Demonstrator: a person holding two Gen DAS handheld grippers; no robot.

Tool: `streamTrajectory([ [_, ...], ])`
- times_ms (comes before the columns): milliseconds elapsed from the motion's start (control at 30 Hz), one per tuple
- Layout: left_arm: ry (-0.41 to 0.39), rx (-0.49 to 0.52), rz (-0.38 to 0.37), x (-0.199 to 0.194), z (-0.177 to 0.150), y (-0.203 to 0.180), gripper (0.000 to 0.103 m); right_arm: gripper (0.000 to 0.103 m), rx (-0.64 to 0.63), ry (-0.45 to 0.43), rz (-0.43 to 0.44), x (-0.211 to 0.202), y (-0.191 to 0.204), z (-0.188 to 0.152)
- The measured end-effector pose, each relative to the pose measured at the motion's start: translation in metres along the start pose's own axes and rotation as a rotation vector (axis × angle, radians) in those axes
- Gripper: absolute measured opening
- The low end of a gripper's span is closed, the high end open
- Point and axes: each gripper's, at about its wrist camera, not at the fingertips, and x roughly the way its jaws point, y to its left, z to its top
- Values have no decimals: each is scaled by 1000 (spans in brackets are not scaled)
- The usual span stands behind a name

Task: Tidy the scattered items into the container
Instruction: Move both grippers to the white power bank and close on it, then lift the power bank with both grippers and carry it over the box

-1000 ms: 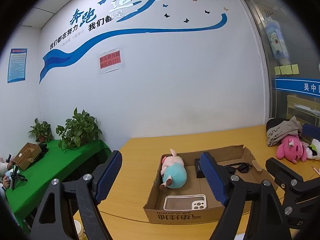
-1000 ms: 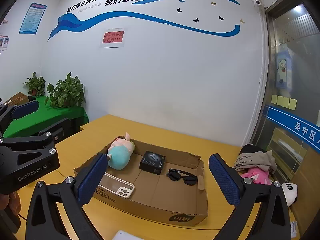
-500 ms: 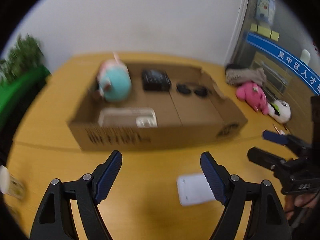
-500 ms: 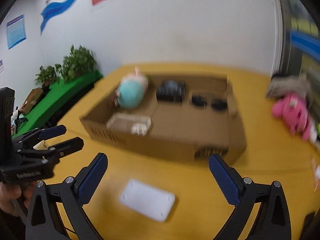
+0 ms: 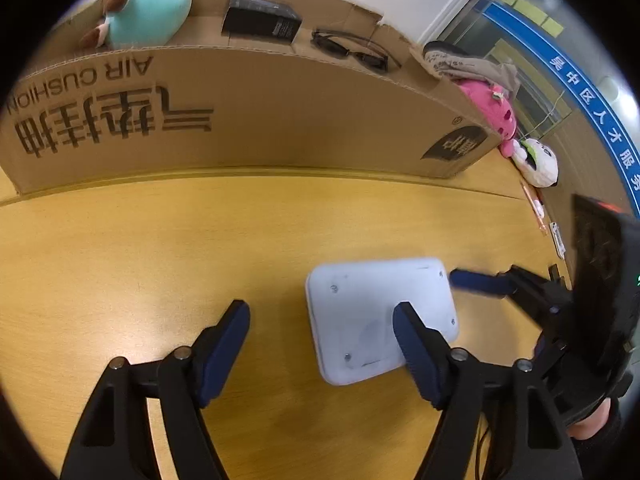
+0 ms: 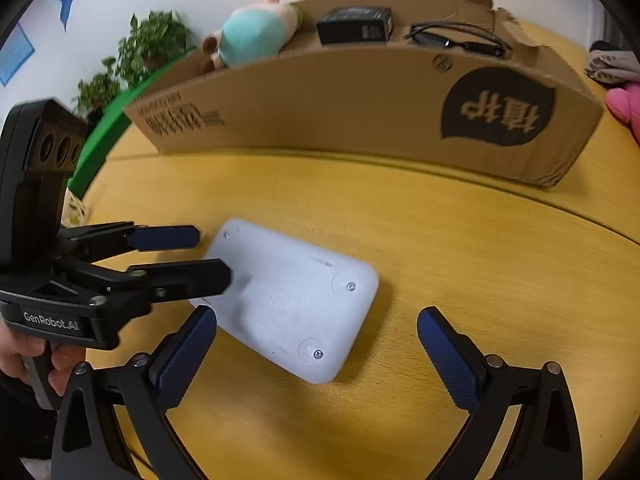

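A flat white rectangular device (image 5: pixel 380 316) (image 6: pixel 292 300) lies face down on the yellow table in front of the cardboard box (image 5: pixel 256 120) (image 6: pixel 360 104). My left gripper (image 5: pixel 320 340) (image 6: pixel 208 256) is open, with its right finger over the device's left part. My right gripper (image 6: pixel 316 344) is open and low over the device's near edge; one of its fingers (image 5: pixel 472 282) shows at the device's right edge. The box holds a teal and pink plush (image 5: pixel 148 8) (image 6: pixel 256 32), a black box (image 5: pixel 260 20) (image 6: pixel 354 24) and sunglasses (image 5: pixel 352 50) (image 6: pixel 456 40).
A pink plush (image 5: pixel 488 108), a grey cloth (image 5: pixel 468 66) and a white panda toy (image 5: pixel 538 162) lie on the table right of the box. Pens (image 5: pixel 534 206) lie near the right edge. Plants (image 6: pixel 132 60) stand on a green-covered table behind left.
Both grippers have come down from a high view of the room to just above the table. They now flank the white device, which was farther away half a second ago.
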Motion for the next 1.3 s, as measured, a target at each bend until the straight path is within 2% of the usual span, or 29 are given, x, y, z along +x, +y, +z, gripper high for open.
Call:
streamTrajectory([
  [67,6,8,-24,2,-1,-3,56,101,-42,0,-22,3,6,-2],
  [133,19,-4,-82,4,-2,-4,46,99,-70,1,-27,4,12,-2],
  [167,18,-12,-99,5,-4,-4,46,94,-80,-4,-20,4,15,-2],
  [367,-28,-27,-79,-3,-9,-1,42,91,-106,-38,-34,1,25,-10],
  [467,-49,-28,-65,-9,-13,0,40,79,-98,-73,-42,-5,28,-12],
  [567,-81,-18,-55,-17,-14,-4,35,77,-85,-92,-36,-13,25,-9],
  [733,-142,12,-46,-34,-13,-11,36,68,-58,-152,-26,-21,28,2],
  [1100,-288,70,-23,-78,14,-32,37,65,-53,-323,-6,-65,34,30],
  [1300,-351,114,-14,-98,57,-42,38,65,-81,-391,-27,-90,32,65],
])
